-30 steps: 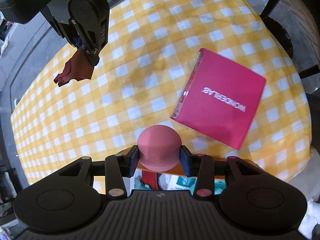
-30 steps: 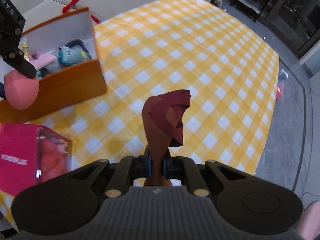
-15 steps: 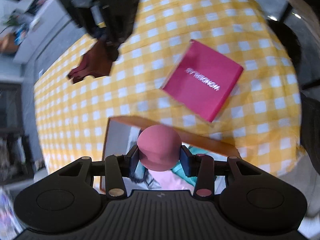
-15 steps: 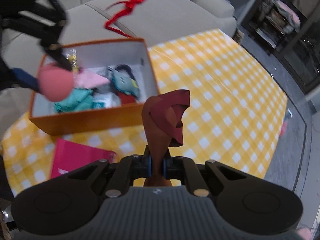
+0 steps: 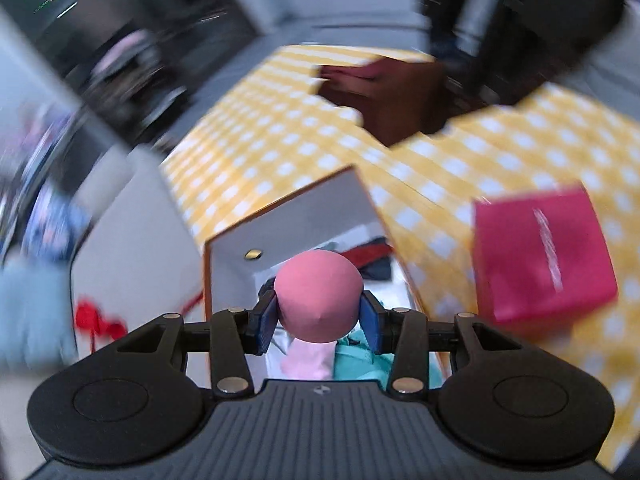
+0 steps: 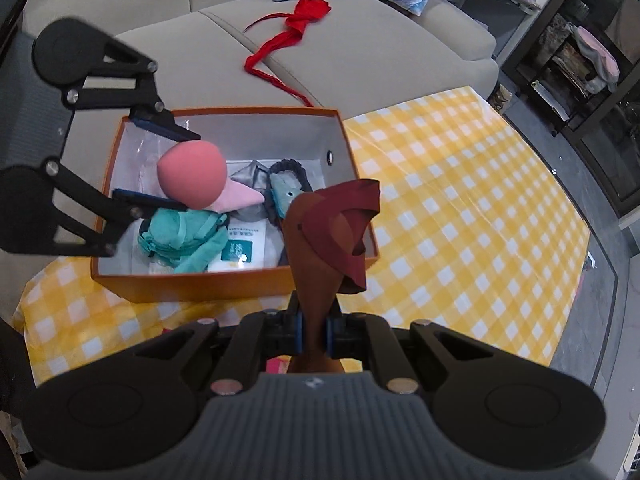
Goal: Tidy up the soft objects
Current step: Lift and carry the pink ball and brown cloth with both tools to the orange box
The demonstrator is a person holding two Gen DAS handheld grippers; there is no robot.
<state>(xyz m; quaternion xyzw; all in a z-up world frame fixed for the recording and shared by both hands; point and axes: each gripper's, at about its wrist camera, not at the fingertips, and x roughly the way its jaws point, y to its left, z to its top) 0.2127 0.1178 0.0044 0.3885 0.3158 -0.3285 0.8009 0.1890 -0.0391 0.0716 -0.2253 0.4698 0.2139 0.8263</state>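
My left gripper (image 5: 319, 315) is shut on a pink egg-shaped sponge (image 5: 318, 295) and holds it above the open orange box (image 6: 192, 286). The sponge (image 6: 192, 178) and left gripper (image 6: 160, 168) also show in the right wrist view, over the box's left half. The box holds a teal garment (image 6: 182, 236), a pale pink piece (image 6: 238, 199), a grey and dark headband (image 6: 286, 184) and white packets (image 6: 242, 250). My right gripper (image 6: 314, 330) is shut on a dark red and brown cloth piece (image 6: 332, 232), held near the box's front right corner.
A magenta box (image 5: 542, 254) lies on the yellow checked tablecloth (image 6: 460, 208) beside the orange box. A beige sofa (image 6: 340, 44) with a red ribbon (image 6: 290, 36) and cushions stands behind the table. Dark shelves (image 6: 580, 52) are at the right.
The left gripper has swung with the sponge from over the tablecloth to above the open orange box. The right gripper has lifted and turned toward the box with the cloth in it.
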